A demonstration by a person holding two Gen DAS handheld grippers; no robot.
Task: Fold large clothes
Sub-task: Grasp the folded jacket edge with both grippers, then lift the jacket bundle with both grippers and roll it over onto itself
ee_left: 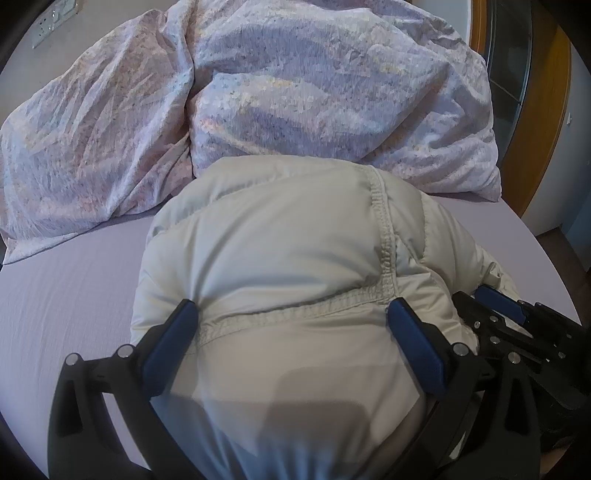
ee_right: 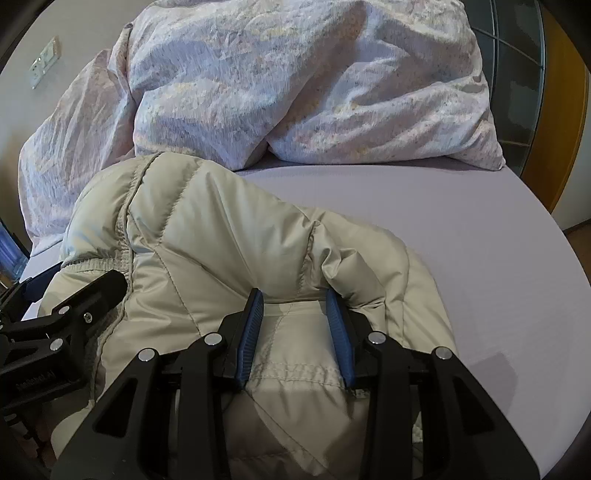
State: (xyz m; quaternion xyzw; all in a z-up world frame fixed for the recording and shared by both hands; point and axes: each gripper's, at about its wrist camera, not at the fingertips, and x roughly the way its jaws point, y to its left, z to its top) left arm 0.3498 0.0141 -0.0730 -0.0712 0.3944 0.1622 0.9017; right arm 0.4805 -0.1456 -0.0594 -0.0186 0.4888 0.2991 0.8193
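A puffy cream quilted jacket (ee_left: 277, 240) lies bunched on the lilac bed sheet (ee_left: 66, 288). My left gripper (ee_left: 293, 306) straddles a thick fold of it near a stitched seam. Its blue pads stand wide apart and press into the padding on both sides. In the right wrist view the same jacket (ee_right: 207, 229) humps up in front of my right gripper (ee_right: 293, 297), whose pads pinch a narrower ridge of fabric beside a hem. The two grippers sit close together: the right one (ee_left: 495, 306) shows at the left view's right edge, the left one (ee_right: 85, 291) at the right view's left edge.
A crumpled floral duvet (ee_left: 295, 74) and pillow (ee_right: 369, 92) pile up behind the jacket at the head of the bed. Bare sheet (ee_right: 461, 240) stretches to the right of the jacket. A wooden-framed cabinet (ee_left: 546, 110) stands past the bed's right edge, with a wall socket (ee_left: 55, 22) far left.
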